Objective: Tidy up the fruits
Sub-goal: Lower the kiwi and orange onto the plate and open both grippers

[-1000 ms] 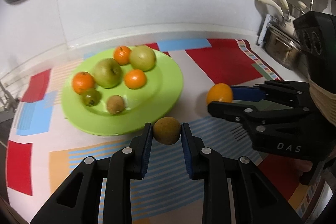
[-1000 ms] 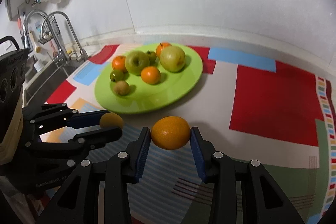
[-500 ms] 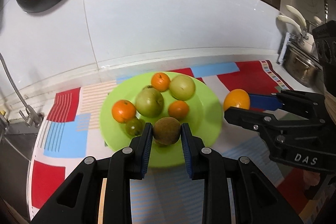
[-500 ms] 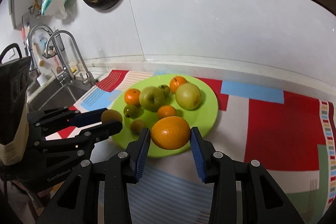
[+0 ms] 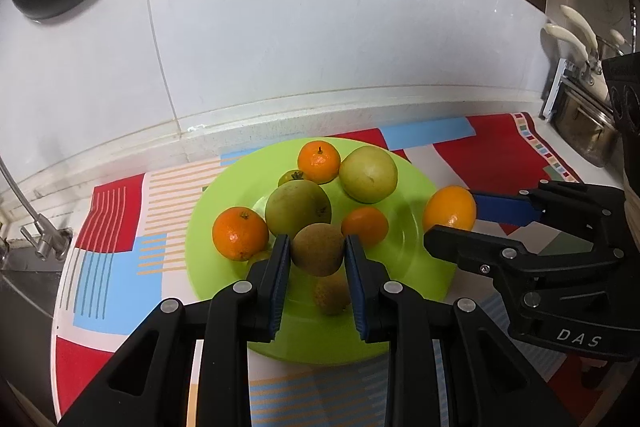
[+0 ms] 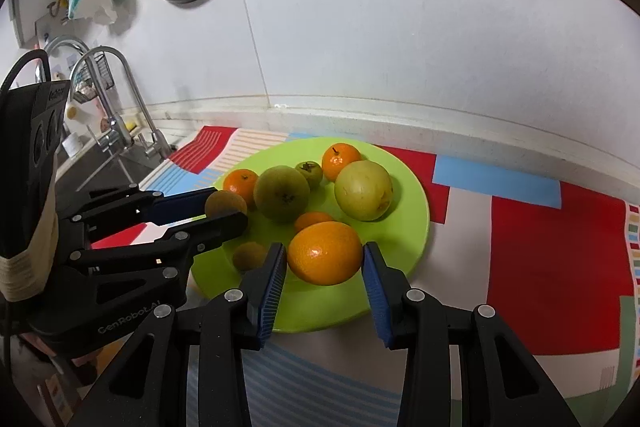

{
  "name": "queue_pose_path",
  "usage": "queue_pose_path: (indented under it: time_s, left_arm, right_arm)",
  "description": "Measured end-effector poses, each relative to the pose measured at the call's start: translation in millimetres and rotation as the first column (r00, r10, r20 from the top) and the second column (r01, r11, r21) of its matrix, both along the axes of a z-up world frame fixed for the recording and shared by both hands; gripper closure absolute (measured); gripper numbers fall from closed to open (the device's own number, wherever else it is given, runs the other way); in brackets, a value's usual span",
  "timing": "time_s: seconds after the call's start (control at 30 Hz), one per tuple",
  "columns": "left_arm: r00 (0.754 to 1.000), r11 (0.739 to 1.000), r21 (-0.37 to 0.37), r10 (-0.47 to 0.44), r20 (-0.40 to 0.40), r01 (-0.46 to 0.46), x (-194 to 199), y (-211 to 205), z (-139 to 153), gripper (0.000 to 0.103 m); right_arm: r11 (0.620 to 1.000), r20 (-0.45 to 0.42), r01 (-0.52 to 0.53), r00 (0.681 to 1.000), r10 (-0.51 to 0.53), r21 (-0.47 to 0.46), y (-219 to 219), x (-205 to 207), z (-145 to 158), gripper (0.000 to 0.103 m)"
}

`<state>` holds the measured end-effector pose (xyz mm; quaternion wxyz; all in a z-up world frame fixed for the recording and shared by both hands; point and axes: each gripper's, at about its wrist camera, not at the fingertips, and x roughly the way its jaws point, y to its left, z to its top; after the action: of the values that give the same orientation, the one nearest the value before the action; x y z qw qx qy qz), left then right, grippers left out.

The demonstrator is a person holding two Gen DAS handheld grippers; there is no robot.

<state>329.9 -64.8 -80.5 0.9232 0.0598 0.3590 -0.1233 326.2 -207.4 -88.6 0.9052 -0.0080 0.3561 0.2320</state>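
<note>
Risk, crowding: the green plate (image 5: 420, 187) already carries several fruits. I judge that a fruit let go from above could strike one of them, roll, and leave over the rim onto the patterned mat (image 6: 552, 267) on the bench.
Risk, brown fruit: the left gripper (image 5: 318, 259) holds it right above another small brown fruit (image 5: 330, 293) on the plate's near part. Dropped there, it would likely land on that one and skid.
Risk, orange: it is round and smooth, gripped only at its sides. A loosened grip before it reaches the plate may send it rolling off the near rim.
Risk, grippers: the two tools are near each other over the plate, so a sideways move could knock them together.
Left jaws: clamped on the brown fruit (image 5: 317, 249), which sits between the blue pads, above the plate's near part.
Right jaws: the right gripper (image 6: 325, 263) is clamped on the orange (image 6: 325, 253), held between its pads above the plate's near edge.
</note>
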Motion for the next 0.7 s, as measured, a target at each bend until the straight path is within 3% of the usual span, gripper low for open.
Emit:
queue_pose_path:
  time_s: [0.07, 0.13, 0.3, 0.5, 0.6, 0.7]
  left_arm:
    - [1.0, 1.0, 0.002, 0.001, 0.004, -0.001, 1, 1, 0, 0.074]
    - [1.0, 1.0, 0.012, 0.006, 0.01, -0.006, 0, 1, 2, 0.064]
    - [0.998, 0.998, -0.001, 0.058, 0.032, -0.058, -14, 12, 13, 0.054]
    - [0.993, 0.994, 0.017, 0.105, 0.057, -0.107, -39, 28, 23, 0.048]
    - [0.992, 0.994, 0.006, 0.109, 0.058, -0.109, -50, 36, 27, 0.045]
    - [0.993, 0.994, 0.002, 0.105, 0.061, -0.105, -63, 45, 31, 0.042]
  right_arm:
    - [1.0, -0.002, 0.002, 1.0, -0.002, 0.001, 0, 3, -1, 0.063]
    - [1.0, -0.003, 0.001, 1.0, -0.001, 0.002, 1, 5, -2, 0.063]
    - [1.0, -0.01, 0.004, 1.0, -0.004, -0.001, 4, 5, -4, 0.063]
    - [1.0, -0.017, 0.001, 1.0, -0.001, -0.011, 12, 3, -8, 0.062]
    - [0.999, -0.002, 0.045, 0.999, -0.045, -0.015, 14, -2, -4, 0.041]
    - [0.996, 0.037, 0.085, 0.996, -0.084, -0.026, 17, -15, 7, 0.041]
